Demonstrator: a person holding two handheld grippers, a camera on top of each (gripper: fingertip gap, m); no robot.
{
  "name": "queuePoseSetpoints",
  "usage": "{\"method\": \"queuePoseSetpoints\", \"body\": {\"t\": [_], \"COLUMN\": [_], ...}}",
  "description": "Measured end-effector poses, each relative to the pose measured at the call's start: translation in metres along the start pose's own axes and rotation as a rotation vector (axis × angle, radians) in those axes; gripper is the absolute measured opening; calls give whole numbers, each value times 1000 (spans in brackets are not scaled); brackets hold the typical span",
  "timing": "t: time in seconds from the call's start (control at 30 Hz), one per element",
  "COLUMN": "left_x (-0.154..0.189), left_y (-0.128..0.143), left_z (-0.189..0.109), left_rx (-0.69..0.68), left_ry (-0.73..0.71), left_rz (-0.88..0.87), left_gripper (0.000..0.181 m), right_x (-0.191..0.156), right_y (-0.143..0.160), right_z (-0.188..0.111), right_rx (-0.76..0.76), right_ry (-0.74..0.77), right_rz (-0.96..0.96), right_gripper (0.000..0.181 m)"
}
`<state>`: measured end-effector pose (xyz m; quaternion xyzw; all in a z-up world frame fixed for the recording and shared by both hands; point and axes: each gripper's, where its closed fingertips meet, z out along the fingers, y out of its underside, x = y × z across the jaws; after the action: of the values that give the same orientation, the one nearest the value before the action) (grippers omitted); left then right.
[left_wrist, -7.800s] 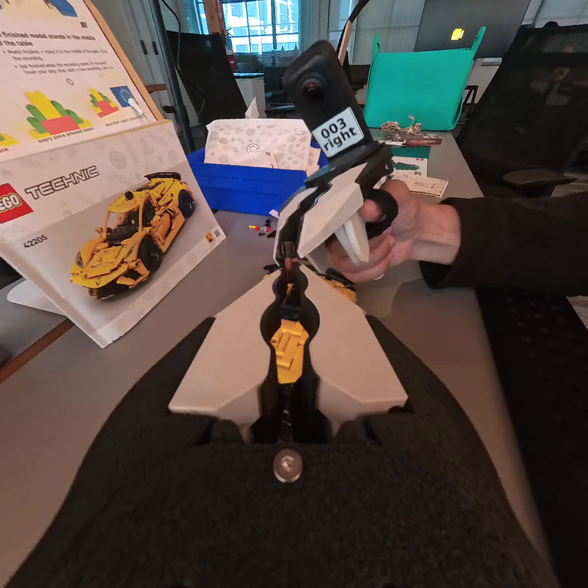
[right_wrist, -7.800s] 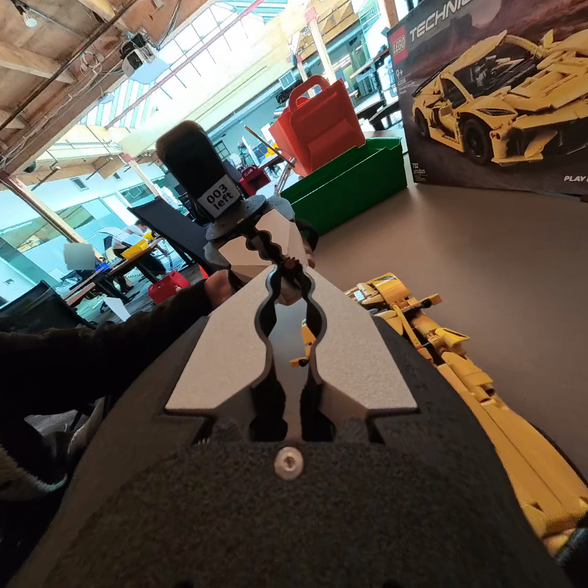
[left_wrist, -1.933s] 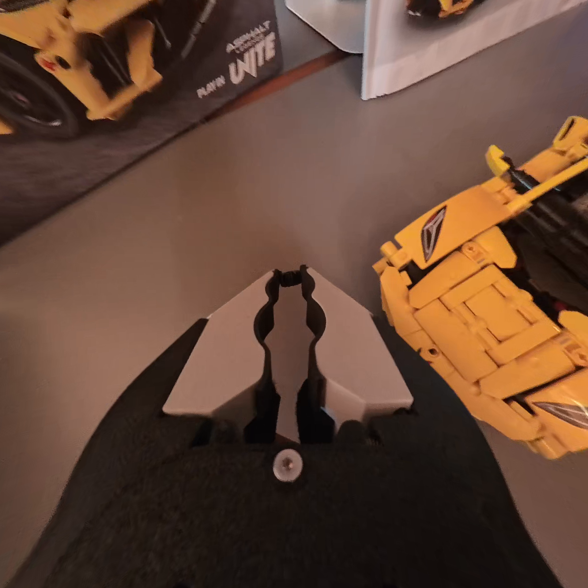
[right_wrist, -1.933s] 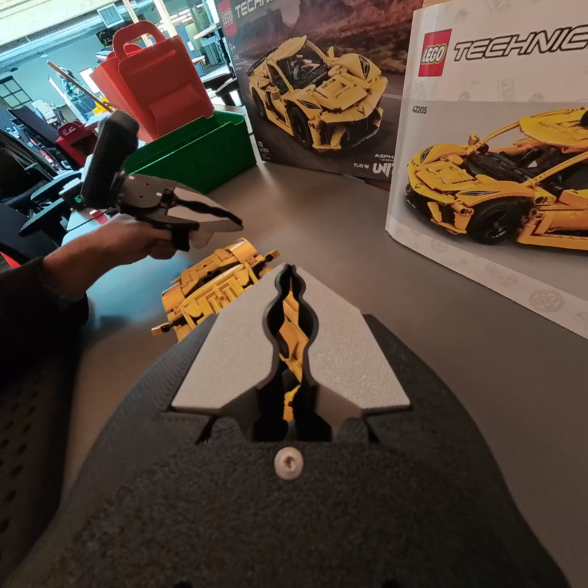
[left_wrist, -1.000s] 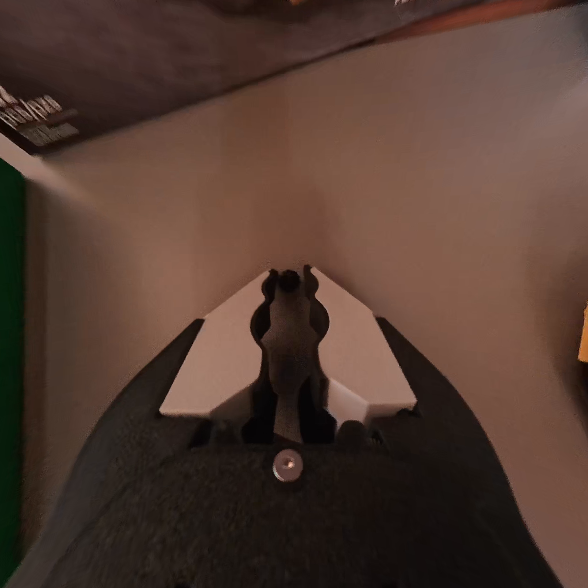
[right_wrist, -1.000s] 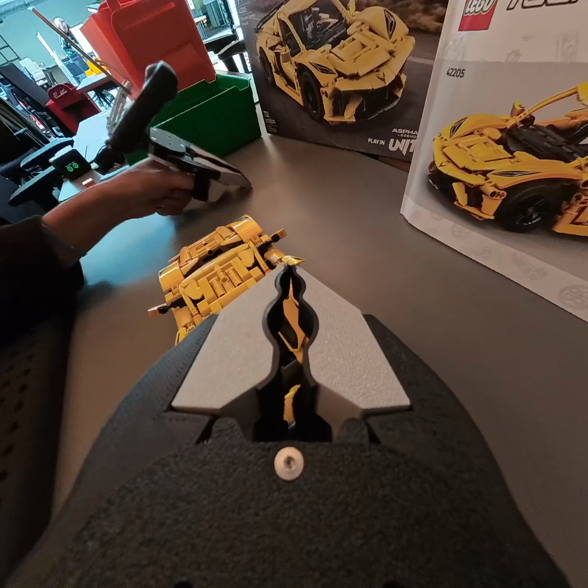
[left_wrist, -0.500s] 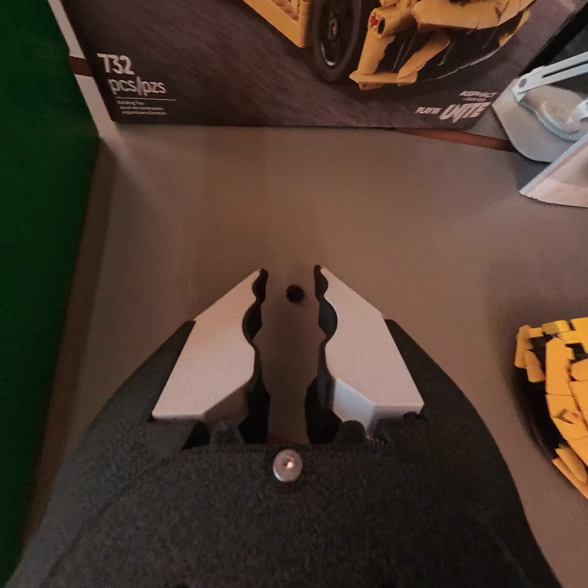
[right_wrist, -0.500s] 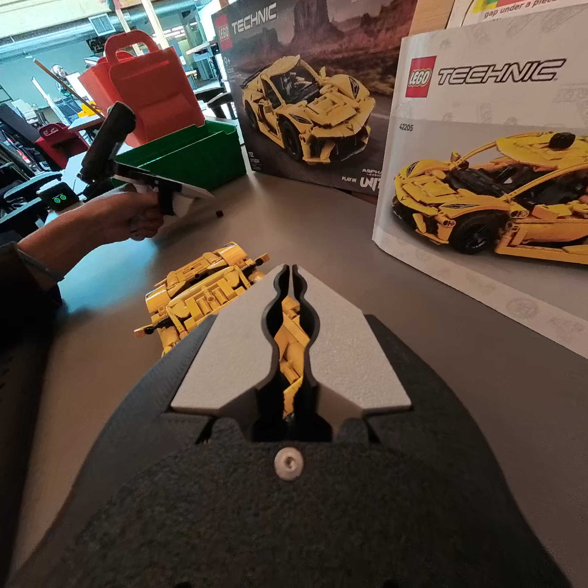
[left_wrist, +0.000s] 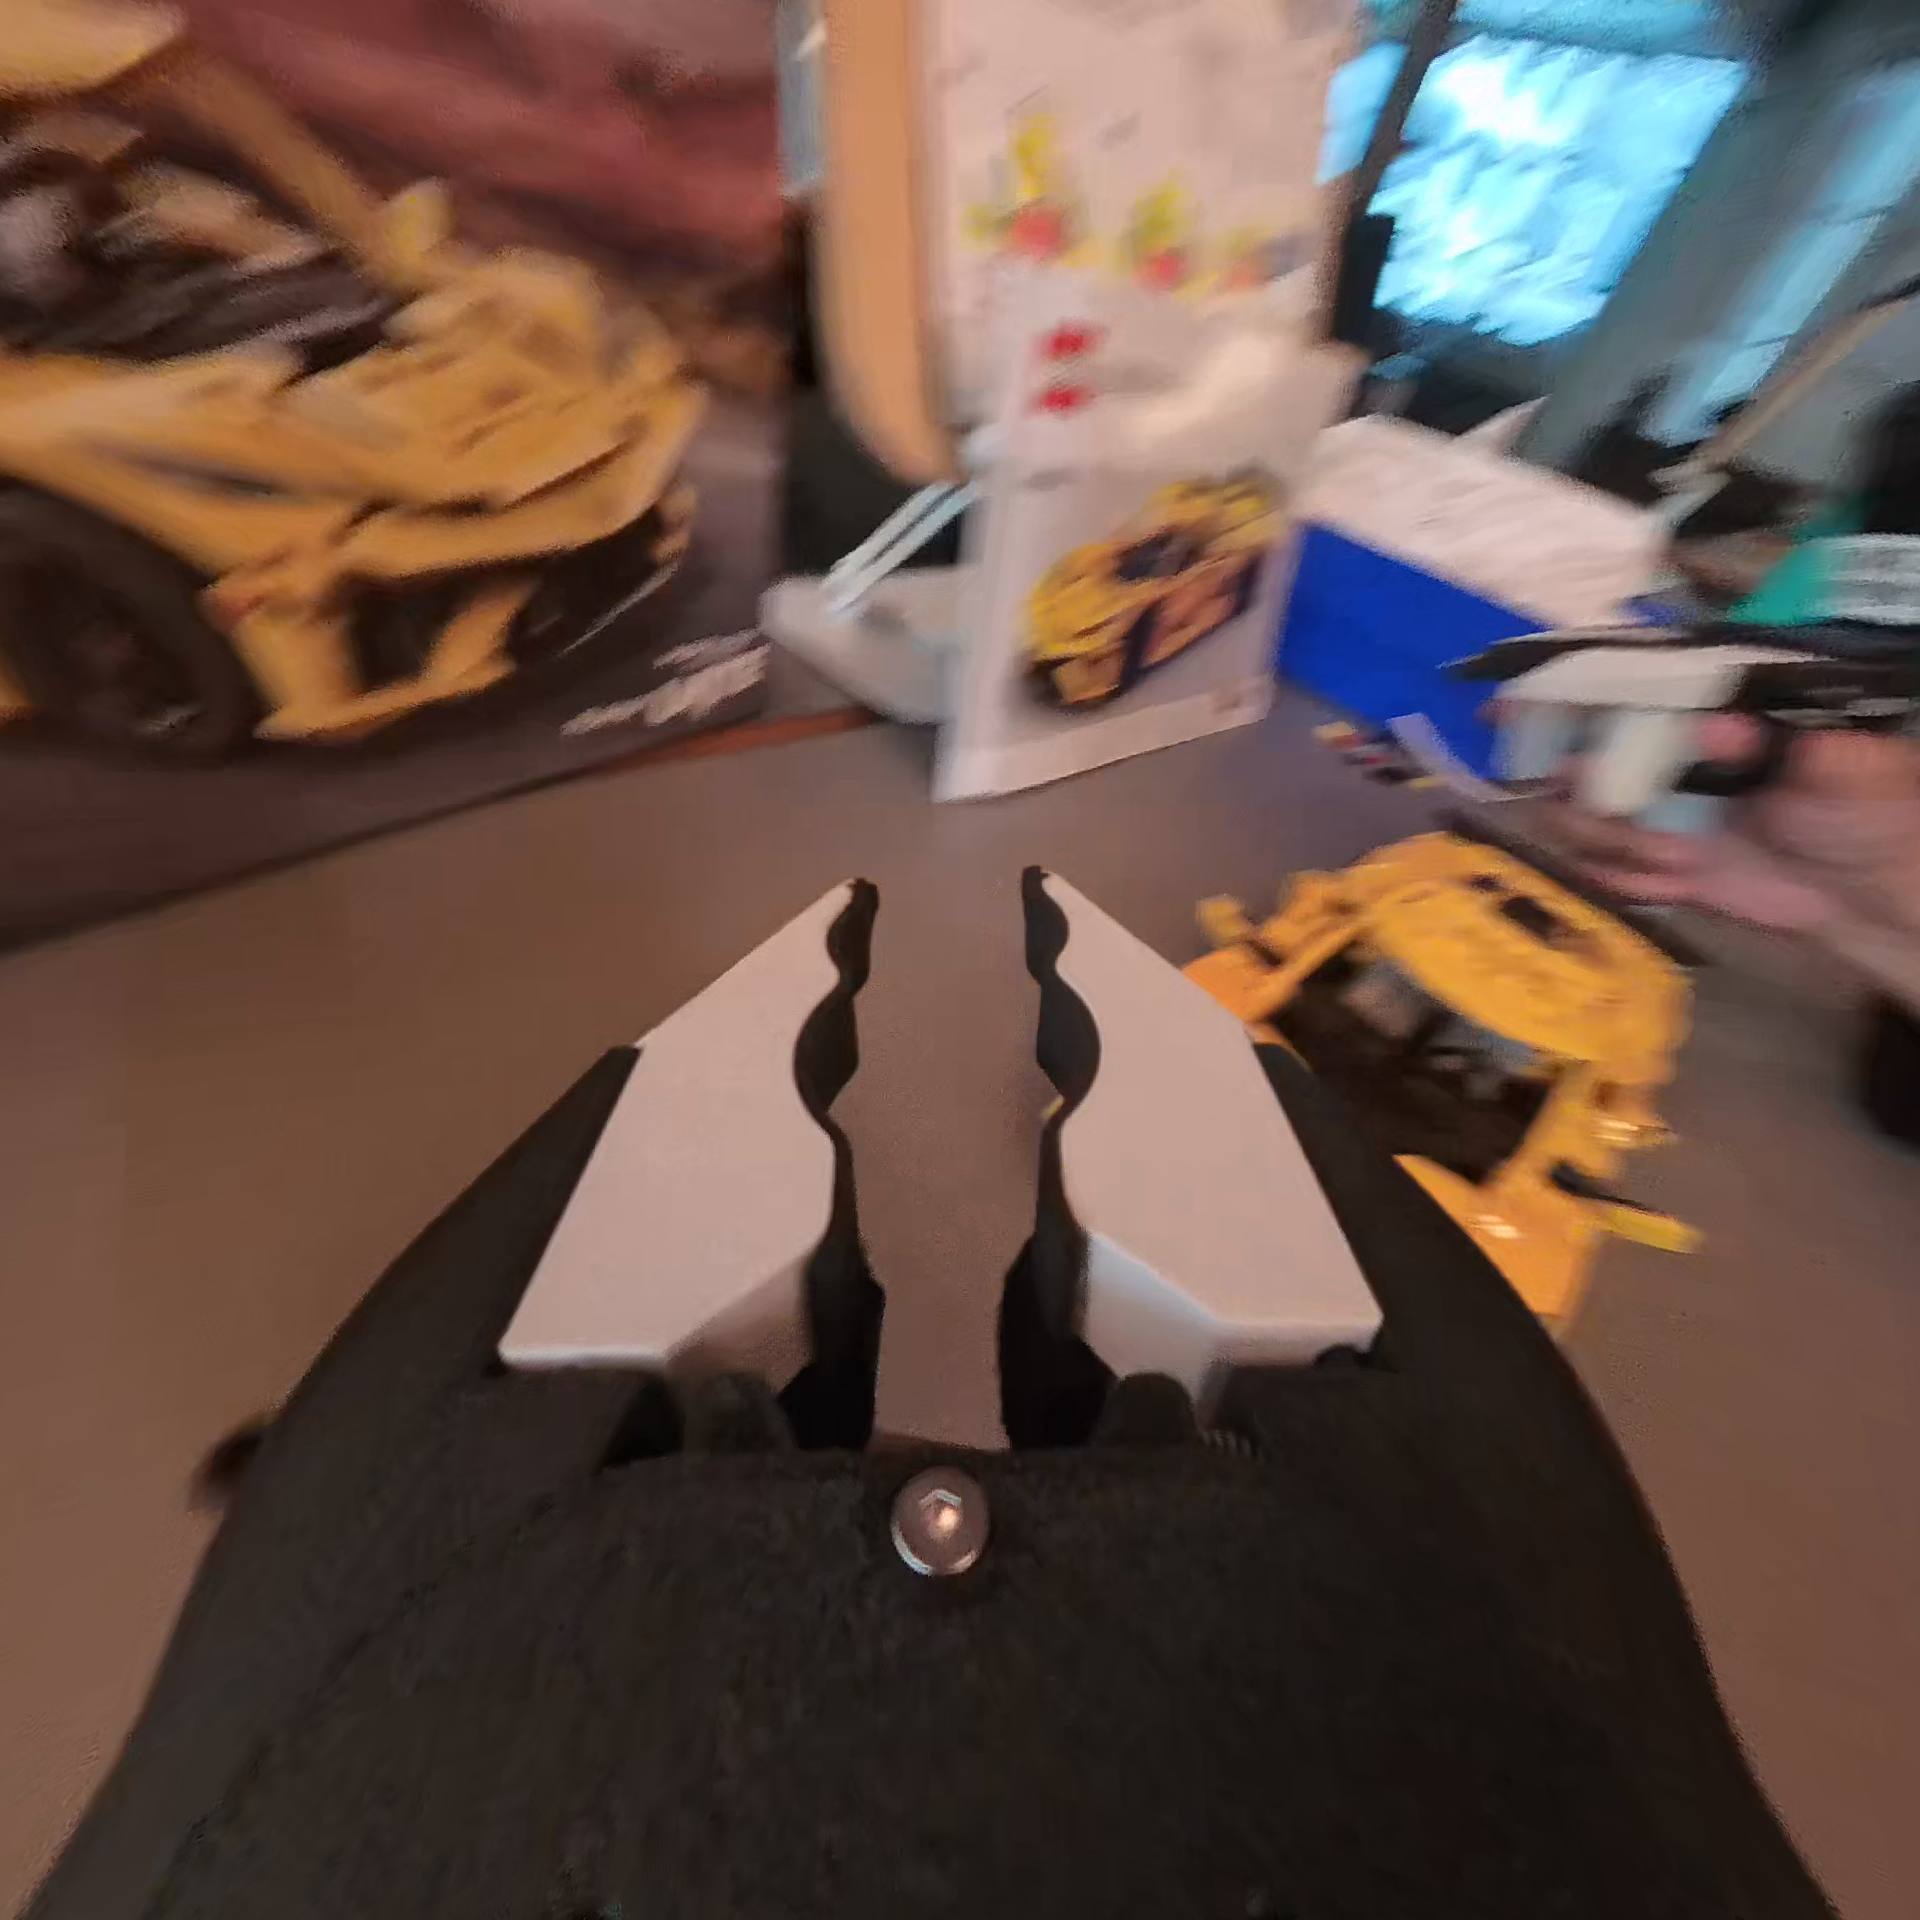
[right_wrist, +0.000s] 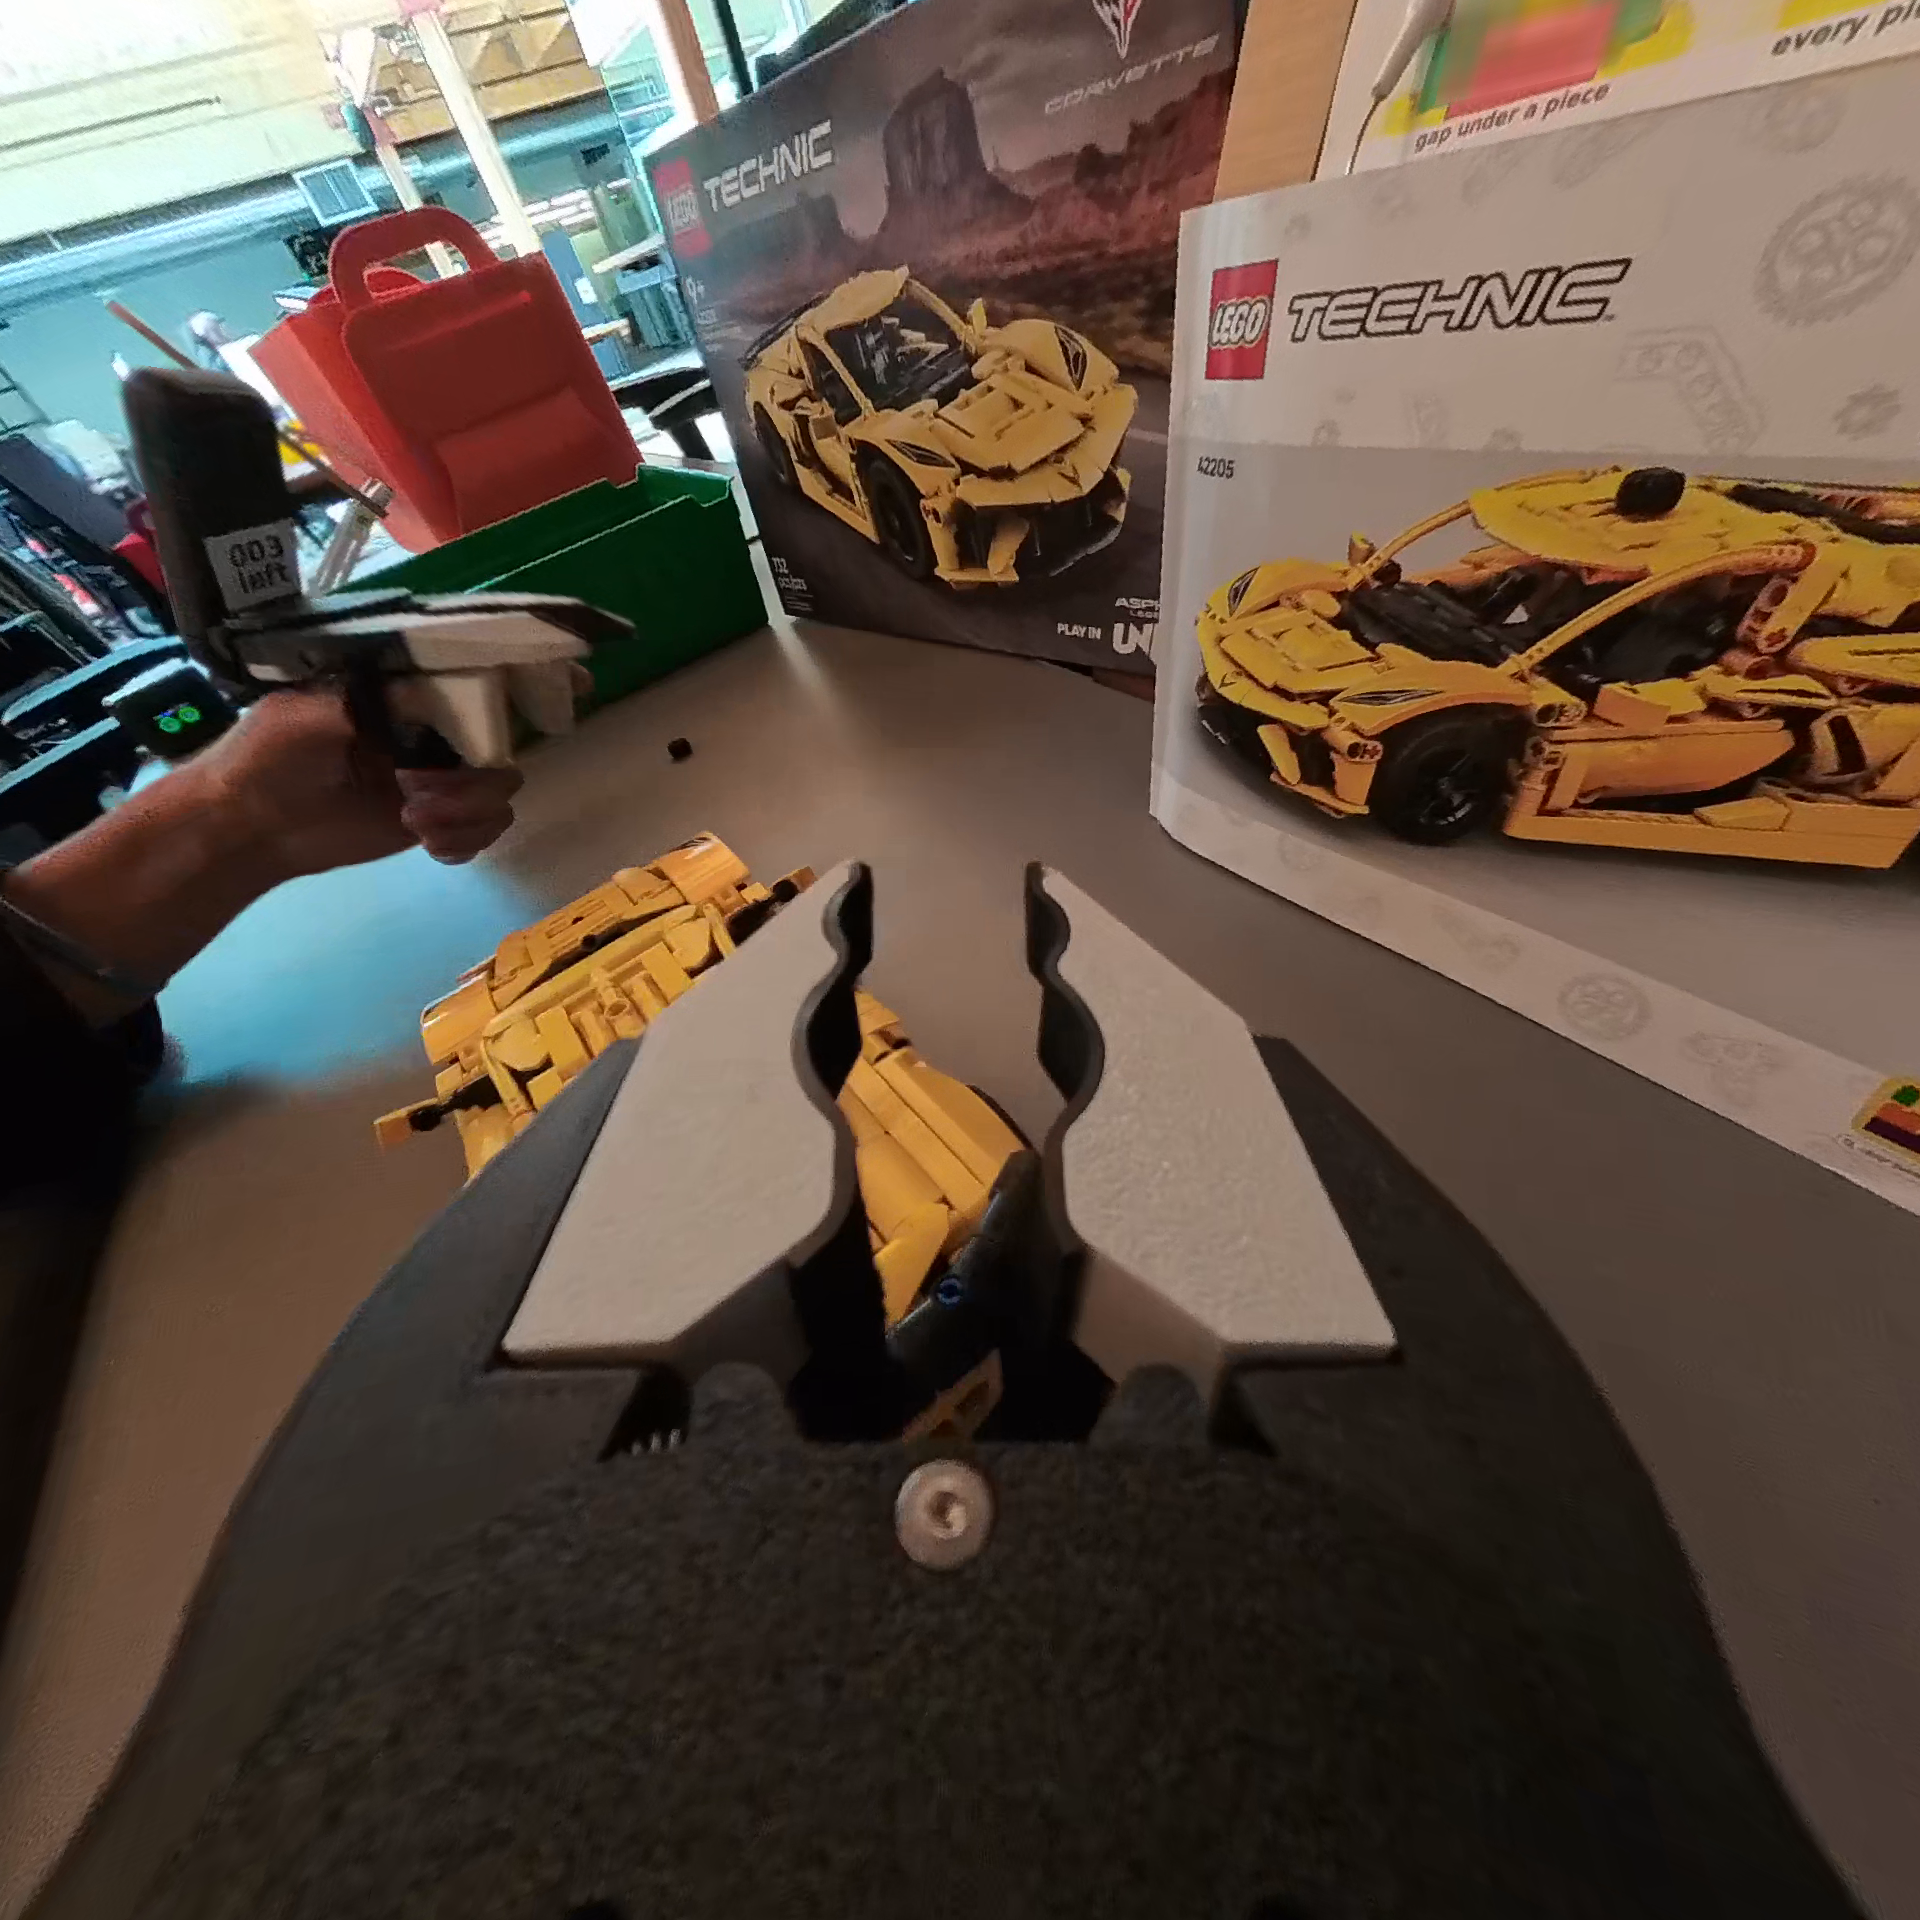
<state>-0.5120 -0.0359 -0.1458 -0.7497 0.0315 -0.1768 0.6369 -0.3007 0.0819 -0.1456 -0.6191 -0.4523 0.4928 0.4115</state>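
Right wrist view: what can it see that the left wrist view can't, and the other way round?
Only the right wrist view shows the green bin, the red bag behind it, a tiny black piece lying on the table, and the left gripper seen from the side.

Only the left wrist view shows the blue bin and the bright window, though this view is blurry.

Both show the yellow car model on the grey table, the dark toy box, the booklet, and open, empty gripper fingers.

Yellow brick car (right_wrist: 665, 997), green bin (right_wrist: 623, 582), red bag (right_wrist: 457, 384), grey table (right_wrist: 1039, 810)
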Motion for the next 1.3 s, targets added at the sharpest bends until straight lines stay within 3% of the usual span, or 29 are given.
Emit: {"method": "queuePoseSetpoints", "body": {"t": [0.07,0.2,0.37,0.47,0.57,0.63,0.8,1.03,1.17,1.3], "left_x": [36,75,109,137,157,161,161,159,157,159], "left_y": [-11,-15,27,49,57,61,73,98,96,96], "left_z": [1,5,24,33,34,33,31,38,44,43], "left_rx": [35,14,-147,-227,-255,-277,-367,-485,-447,-468], "left_ry": [127,198,276,319,334,322,301,236,169,211], "left_rz": [40,95,100,172,226,251,329,505,632,575], "left_gripper": [30,30,30,31,31,31,25,17,4,3], "right_x": [-2,-19,-33,-20,-24,-41,-90,-108,-109,-105], "right_y": [3,9,14,9,10,15,45,68,71,72], "right_z": [1,0,-14,-29,-39,-40,-24,1,10,11], "right_rx": [-21,-102,-193,-210,-212,-204,-323,-421,-398,-395], "right_ry": [-24,-99,-86,1,-61,-175,-341,-222,-151,-96], "right_rz": [8,1,-118,-202,-195,-177,-279,-608,-737,-867], "right_gripper": [38,52,63,55,49,35,33,22,12,8]}}
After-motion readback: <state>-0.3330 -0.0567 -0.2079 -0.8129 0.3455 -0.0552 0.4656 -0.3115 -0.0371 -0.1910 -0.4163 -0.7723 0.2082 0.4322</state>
